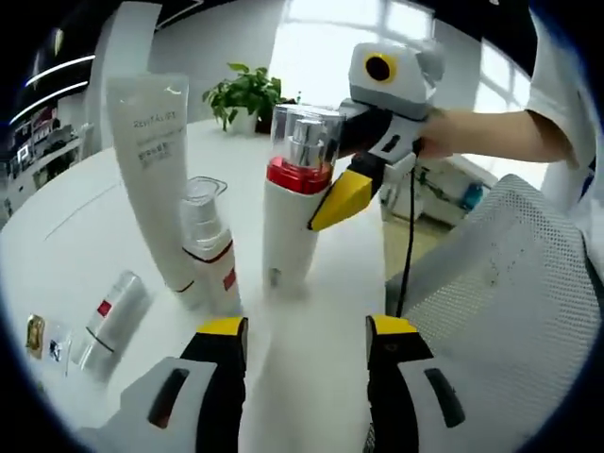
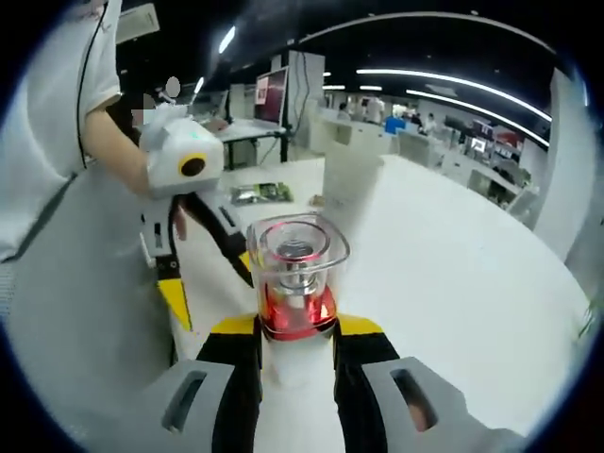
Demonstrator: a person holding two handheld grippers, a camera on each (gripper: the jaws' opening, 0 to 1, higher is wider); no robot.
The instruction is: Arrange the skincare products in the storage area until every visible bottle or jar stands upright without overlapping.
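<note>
A white pump bottle (image 1: pixel 291 222) with a red collar and a clear cap stands upright on the white table (image 1: pixel 75 236). My right gripper (image 1: pixel 332 201) comes in from the right and is shut on its body just below the collar. In the right gripper view the same bottle (image 2: pixel 296 307) sits between that gripper's (image 2: pixel 297 332) yellow-tipped jaws. A tall white tube (image 1: pixel 151 175) and a smaller clear-capped pump bottle (image 1: pixel 209 247) stand upright to the left. A small white bottle (image 1: pixel 113 316) lies on its side. My left gripper (image 1: pixel 310 332) is open, short of the bottles.
Two small sachets (image 1: pixel 42 337) lie at the table's near left. A potted plant (image 1: pixel 247 94) stands at the far edge. A grey mesh chair back (image 1: pixel 510 311) is on the right. A person's arm (image 1: pixel 491 137) holds the right gripper. The left gripper (image 2: pixel 184 162) appears in the right gripper view.
</note>
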